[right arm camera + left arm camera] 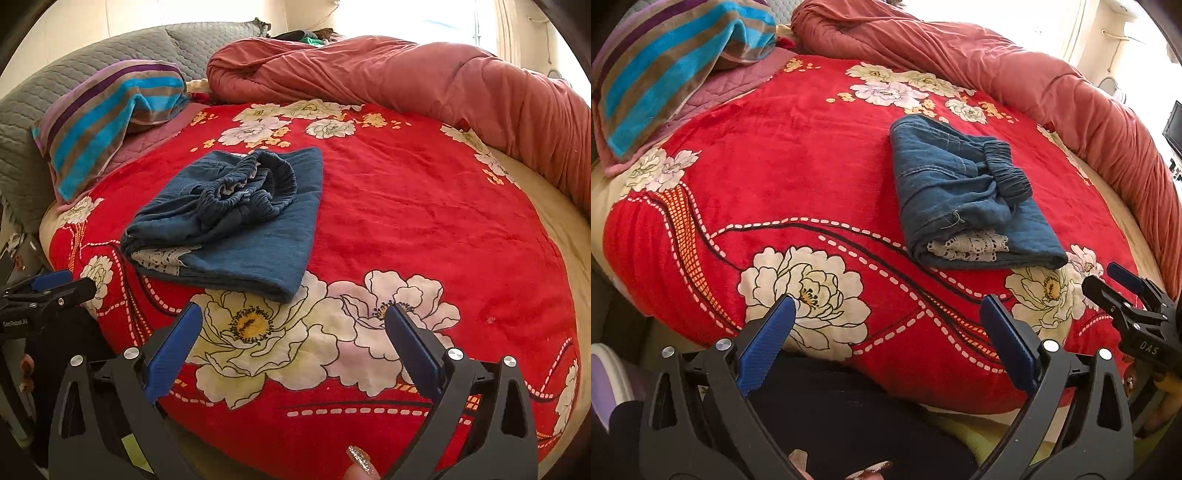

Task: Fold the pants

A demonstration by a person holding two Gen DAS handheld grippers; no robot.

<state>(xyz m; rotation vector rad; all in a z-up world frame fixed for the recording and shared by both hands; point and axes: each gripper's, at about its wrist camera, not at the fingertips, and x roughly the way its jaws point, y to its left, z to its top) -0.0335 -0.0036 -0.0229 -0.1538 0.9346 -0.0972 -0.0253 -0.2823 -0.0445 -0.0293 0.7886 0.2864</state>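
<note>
Blue denim pants (964, 192) lie folded in a thick bundle on the red floral blanket (798, 155), elastic waistband on top and a white lace hem showing at the near edge. In the right wrist view the pants (236, 221) sit left of centre. My left gripper (888, 304) hangs open near the bed's front edge, short of the pants, nothing between its fingers. My right gripper (293, 314) is also open and empty, just in front of the bundle. Each gripper shows at the edge of the other's view: the right one (1123, 291), the left one (62, 284).
A rolled pink-red duvet (406, 81) runs along the far and right side of the bed. A striped towel (107, 114) lies on a pillow at the far left, by a grey quilted headboard (44, 110). The red blanket (424, 206) spreads wide to the right of the pants.
</note>
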